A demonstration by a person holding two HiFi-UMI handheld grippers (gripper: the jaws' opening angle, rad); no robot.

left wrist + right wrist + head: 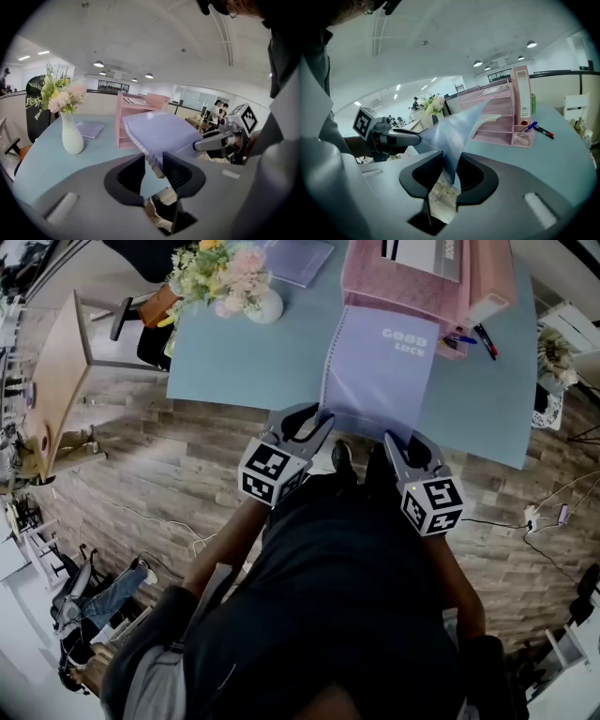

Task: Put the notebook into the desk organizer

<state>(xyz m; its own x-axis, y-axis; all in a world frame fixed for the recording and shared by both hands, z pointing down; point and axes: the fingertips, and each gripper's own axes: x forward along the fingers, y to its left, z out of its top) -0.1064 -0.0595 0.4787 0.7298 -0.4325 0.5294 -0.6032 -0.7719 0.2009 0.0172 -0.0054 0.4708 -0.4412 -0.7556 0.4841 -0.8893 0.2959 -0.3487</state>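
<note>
Left tool (309,423) and right tool (405,442), in the head view, each pinch a near corner of the lavender notebook (380,371). Its far edge reaches up to the pink organizer (375,287) just ahead of both tips, above the pale blue table (234,362).

In the left gripper view, the left tool (153,161) stands fairly wide, its jaws closed round the coiled wire spine at the notebook's (164,133) corner. The smooth cover rises ahead and to the right. Round wire gives the pads little flat surface to bite, so I judge this corner could roll or slip out. A white, glossy vase (71,136) stands well off to the left.

In the right gripper view, the right tool (450,161) is narrow, clamped on the thin, floppy corner of the notebook (454,126), which bends between the two grips. The organizer's (497,112) stacked trays sit ahead and to the right. A drooping leading edge could catch a tray lip and buckle. Pens (539,129) lie further right.
</note>
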